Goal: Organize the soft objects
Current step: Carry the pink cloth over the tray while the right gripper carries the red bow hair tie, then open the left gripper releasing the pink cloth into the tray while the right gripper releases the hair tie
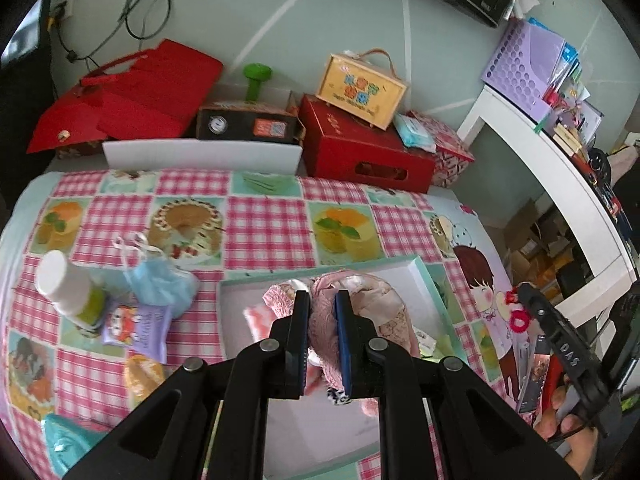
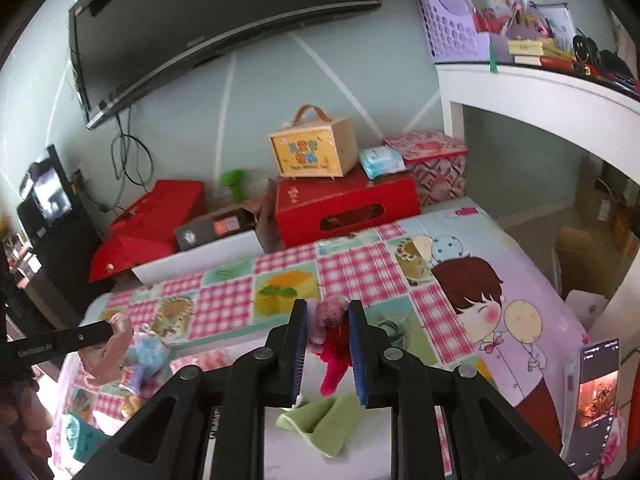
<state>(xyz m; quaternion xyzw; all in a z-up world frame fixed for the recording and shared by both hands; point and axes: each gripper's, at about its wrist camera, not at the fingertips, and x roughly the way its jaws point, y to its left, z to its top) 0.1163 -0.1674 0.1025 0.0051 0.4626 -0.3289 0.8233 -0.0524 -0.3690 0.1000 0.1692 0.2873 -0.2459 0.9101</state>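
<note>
While both grippers carry something soft above the surface, covered in a checked pink cloth with cake pictures, the step in hand looks like bringing each piece over the shallow white tray with the teal rim and letting it down there. To do that well, I would keep each bundle low over the tray's bare floor, lower it until the fabric rests, and only then part the fingers, so nothing drapes over the rim or drags out the folded pink-and-white cloth already lying inside. The left gripper has its fingers drawn nearly together, clamped on a pink knitted garment bunched with beige lace fabric; the bundle hangs over the tray. The right gripper has its fingers a little farther apart, pinching a small red and mauve plush piece, its red end dangling below the pads over a folded green cloth. What exactly that plush piece is, I cannot tell. Off to the tray's left lie a crumpled blue face mask, a white-capped bottle and a small purple packet, near one another. A phone with a lit screen stands at the right edge of the right wrist view.
</note>
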